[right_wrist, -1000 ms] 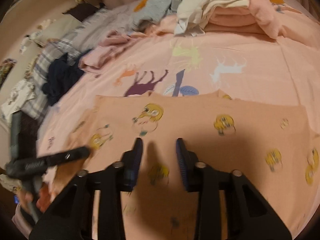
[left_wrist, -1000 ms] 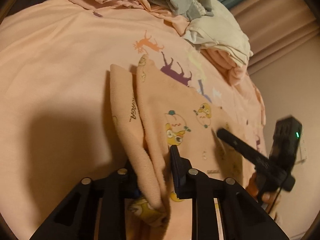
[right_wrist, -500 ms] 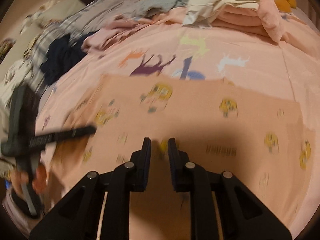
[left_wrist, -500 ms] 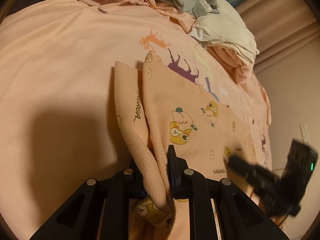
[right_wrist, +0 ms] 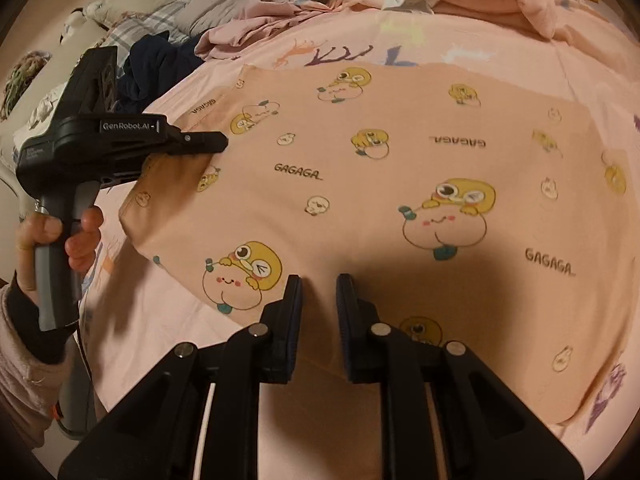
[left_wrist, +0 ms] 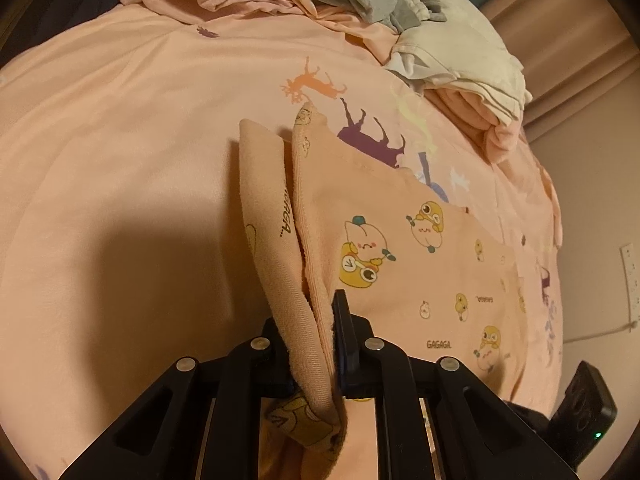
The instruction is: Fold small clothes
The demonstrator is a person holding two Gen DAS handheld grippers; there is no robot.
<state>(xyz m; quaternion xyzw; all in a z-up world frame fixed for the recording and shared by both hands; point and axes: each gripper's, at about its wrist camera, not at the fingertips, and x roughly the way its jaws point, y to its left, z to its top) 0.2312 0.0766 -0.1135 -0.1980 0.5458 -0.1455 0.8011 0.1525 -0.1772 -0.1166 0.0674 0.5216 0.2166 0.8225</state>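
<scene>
A: The left gripper [left_wrist: 320,344] is closed on a bunched edge of the garment [right_wrist: 400,184], which lies spread on the bed [left_wrist: 120,160]. I think the danger is there: the cloth is thick in the jaws, a double layer, and if the person pulls fast one layer may slip out and the fold will come crooked.

B: And the right gripper [right_wrist: 316,312]?

A: It hovers above the near hem of the garment, its jaws a little apart, holding nothing. If it does not take the other corner at the same time, the garment can drag across the bed and wrinkle. Also, the sheet below is nearly the same pink, so the jaws could catch it together with the hem.

B: How many things do you count?

A: One garment being folded, two grippers, one hand [right_wrist: 52,240] visible on the left handle. Beyond the garment, one pile of folded clothes [left_wrist: 472,80], and a loose heap [right_wrist: 224,20] whose pieces I cannot count.
</scene>
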